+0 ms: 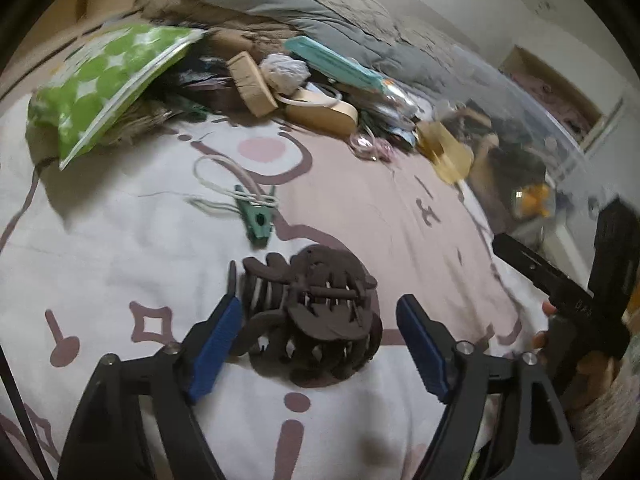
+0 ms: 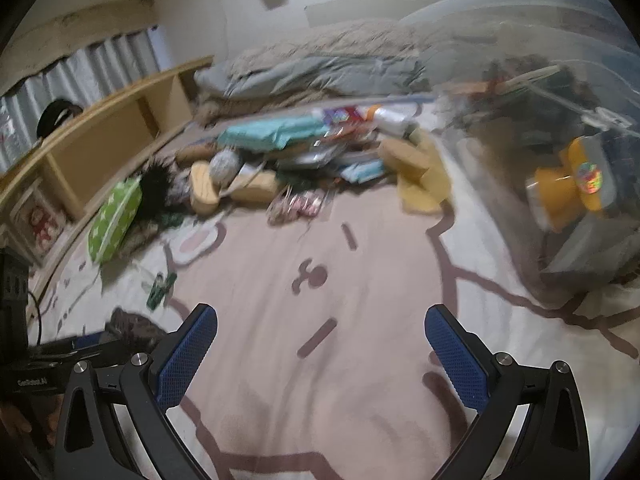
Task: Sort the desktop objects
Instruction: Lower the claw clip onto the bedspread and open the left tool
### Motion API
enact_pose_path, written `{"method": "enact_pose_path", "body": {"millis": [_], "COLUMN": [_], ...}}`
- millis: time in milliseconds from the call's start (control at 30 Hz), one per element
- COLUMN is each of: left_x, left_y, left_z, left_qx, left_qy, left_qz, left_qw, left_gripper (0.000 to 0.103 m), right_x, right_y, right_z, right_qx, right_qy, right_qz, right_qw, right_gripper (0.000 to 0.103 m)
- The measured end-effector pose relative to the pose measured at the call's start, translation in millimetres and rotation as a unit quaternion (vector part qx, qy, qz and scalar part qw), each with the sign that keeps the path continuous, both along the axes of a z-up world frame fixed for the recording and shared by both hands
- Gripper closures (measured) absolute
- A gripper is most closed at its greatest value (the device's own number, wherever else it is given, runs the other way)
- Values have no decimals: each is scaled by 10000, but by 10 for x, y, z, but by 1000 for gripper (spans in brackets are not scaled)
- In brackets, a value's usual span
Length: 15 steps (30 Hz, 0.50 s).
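A large dark brown hair claw clip (image 1: 316,316) lies on the pink and white bedspread (image 1: 120,264). My left gripper (image 1: 320,312) is open, its blue pads on either side of the clip, with a gap showing on the right side. A green clothes peg (image 1: 258,220) with a white cord lies just beyond it. My right gripper (image 2: 320,320) is open and empty above the bare bedspread (image 2: 320,240). The brown clip (image 2: 132,326) and green peg (image 2: 160,288) show at its left.
A pile of objects lies at the back: a green dotted pouch (image 1: 104,80), wooden brushes (image 1: 252,80), a teal box (image 1: 336,60), a yellow cloth (image 2: 424,184). A clear plastic bin (image 2: 560,120) with items inside stands at the right. A wooden shelf (image 2: 100,136) is at the left.
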<state>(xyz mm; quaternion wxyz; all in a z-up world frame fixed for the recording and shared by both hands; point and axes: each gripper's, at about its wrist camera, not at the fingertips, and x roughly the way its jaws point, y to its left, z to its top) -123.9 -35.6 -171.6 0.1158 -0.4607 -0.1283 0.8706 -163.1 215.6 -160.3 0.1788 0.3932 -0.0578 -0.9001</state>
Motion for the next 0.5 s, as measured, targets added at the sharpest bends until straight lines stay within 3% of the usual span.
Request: {"method": "enact_pose_path", "body": {"millis": [167, 367, 500], "left_x": [-13, -72, -46], "left_y": [98, 243, 141], "left_z": [-29, -44, -11], "left_qx": [453, 502, 757], "left_qy": [-40, -43, -153], "left_qz": [-320, -488, -405], "left_qw": [9985, 9975, 9962], "left_gripper": [21, 21, 19], "right_x": [-34, -17, -27], "right_y": [-138, -205, -193], "right_z": [-203, -302, -329], "right_qx": [395, 646, 666], "right_qy": [-575, -760, -823], "right_qz": [350, 484, 444], "right_qw": [9969, 9938, 9934], "right_gripper": [0, 0, 0]}}
